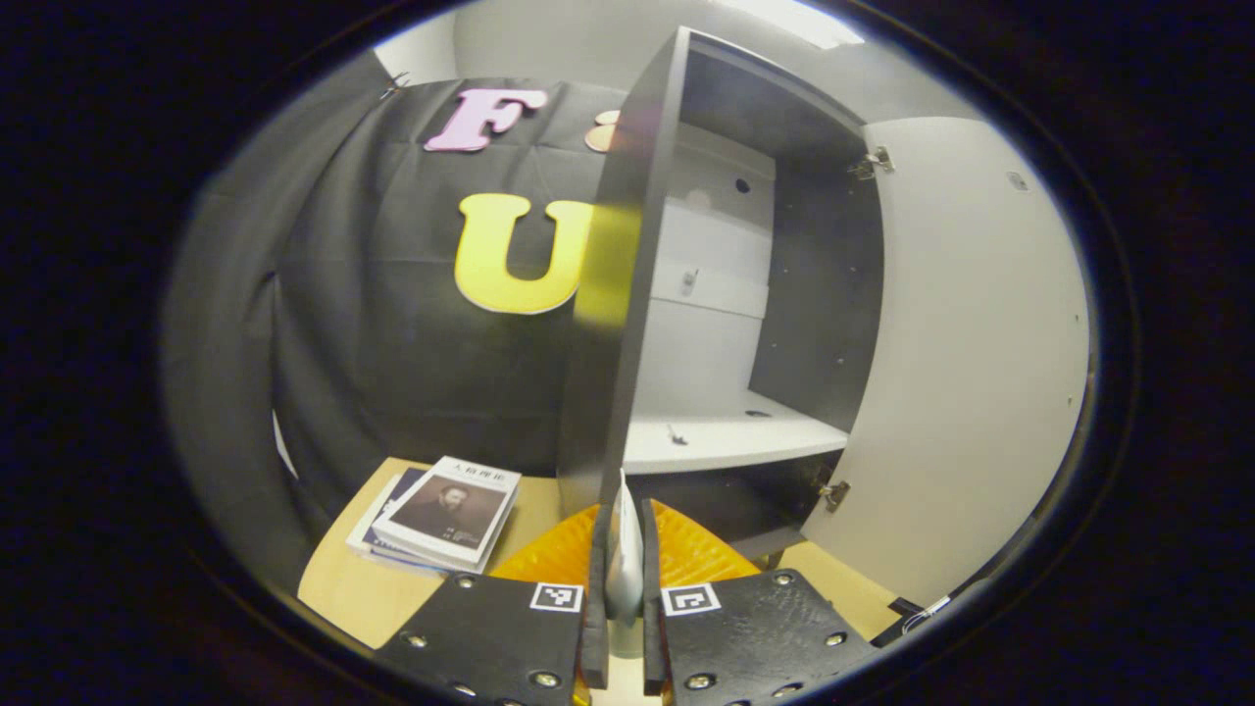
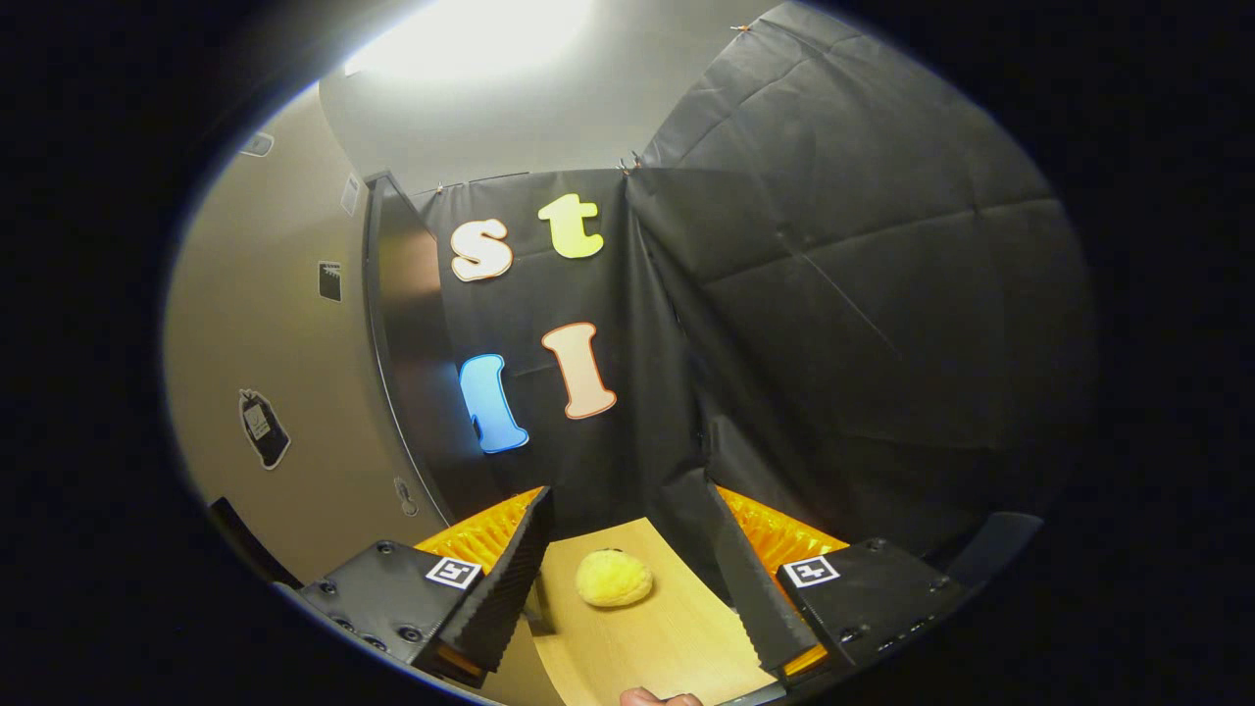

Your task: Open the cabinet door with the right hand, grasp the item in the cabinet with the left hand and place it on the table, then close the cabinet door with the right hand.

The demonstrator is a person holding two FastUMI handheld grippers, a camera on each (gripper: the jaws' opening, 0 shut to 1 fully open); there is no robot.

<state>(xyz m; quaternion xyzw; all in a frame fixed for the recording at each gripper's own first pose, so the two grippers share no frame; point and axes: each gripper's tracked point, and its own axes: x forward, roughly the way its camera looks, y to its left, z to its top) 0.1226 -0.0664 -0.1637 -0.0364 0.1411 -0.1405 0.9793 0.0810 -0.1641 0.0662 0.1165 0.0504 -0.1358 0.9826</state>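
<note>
— Two questions: what have the left fingers got, and where does it go?

— The left gripper [image 1: 624, 515] is pressed nearly shut on the item [image 1: 624, 564], a thin, pale, flat thing seen edge-on. It stands upright between the fingers, long axis pointing up and away from the camera. What it is, I cannot tell.

— So it is out of the cabinet [image 1: 824, 294]?

— It looks so. The shelf [image 1: 726, 441] behind it carries nothing large, and the item sits in front of the cabinet's near edge.

— And the worktop [image 1: 343, 588]?

— Below and to the left, with a stack of books [image 1: 446, 510] lying there. I would put the item down short of the books.

— What about the right gripper [image 2: 623, 488]?

— Its fingers are spread wide and hold nothing. A fuzzy yellow ball [image 2: 614, 577] lies on the worktop between them, apart from both.

— Which hand is nearer the door [image 1: 971, 373]?

— The right, I would judge: in the right gripper view the door stands wide open just left of its fingers, so closing means reaching left.
</note>
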